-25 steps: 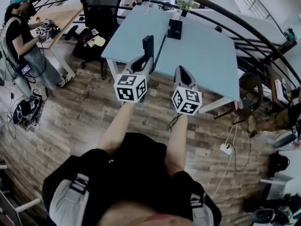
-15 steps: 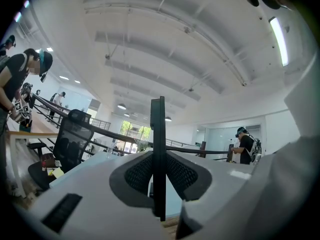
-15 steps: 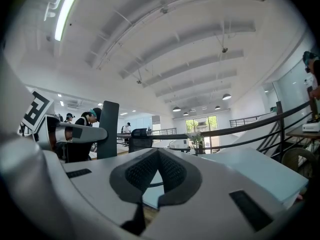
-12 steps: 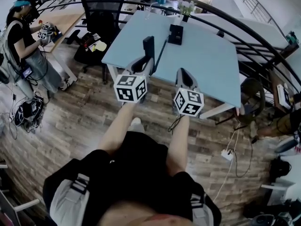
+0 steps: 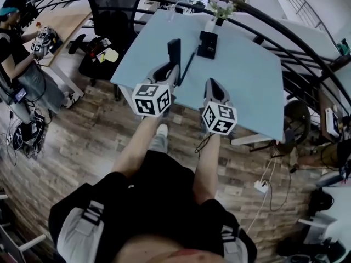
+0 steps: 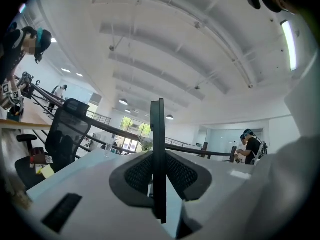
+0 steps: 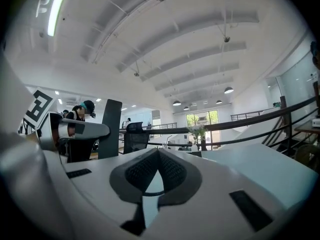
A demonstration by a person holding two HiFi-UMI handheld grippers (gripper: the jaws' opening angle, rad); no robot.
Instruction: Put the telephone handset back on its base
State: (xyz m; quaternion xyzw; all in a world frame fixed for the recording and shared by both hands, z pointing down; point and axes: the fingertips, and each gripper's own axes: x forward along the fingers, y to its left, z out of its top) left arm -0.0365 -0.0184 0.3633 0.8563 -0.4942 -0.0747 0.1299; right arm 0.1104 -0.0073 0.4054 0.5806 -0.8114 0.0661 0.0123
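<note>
In the head view my left gripper (image 5: 171,68) is shut on the black telephone handset (image 5: 174,50), which stands upright above the near edge of the light blue table (image 5: 247,75). The left gripper view shows the handset (image 6: 158,154) as a thin dark slab clamped between the pads. The black base (image 5: 207,44) stands farther back on the table, right of the handset, and a thin dark cord (image 5: 190,63) runs toward it. My right gripper (image 5: 213,84) hovers beside the left one, shut and empty. In the right gripper view its pads (image 7: 145,169) meet at the tips, and the handset (image 7: 110,129) shows at the left.
A black office chair (image 5: 112,15) stands at the table's far left corner. A vase of flowers (image 5: 218,9) sits at the table's back edge by a curved black railing (image 5: 285,43). Another person (image 5: 16,53) stands far left. Cables and a power strip (image 5: 258,186) lie on the wooden floor.
The table has come slightly nearer and lower in the head view, and a foot now shows below the grippers. Both grippers keep their pose, and the handset stays gripped.
</note>
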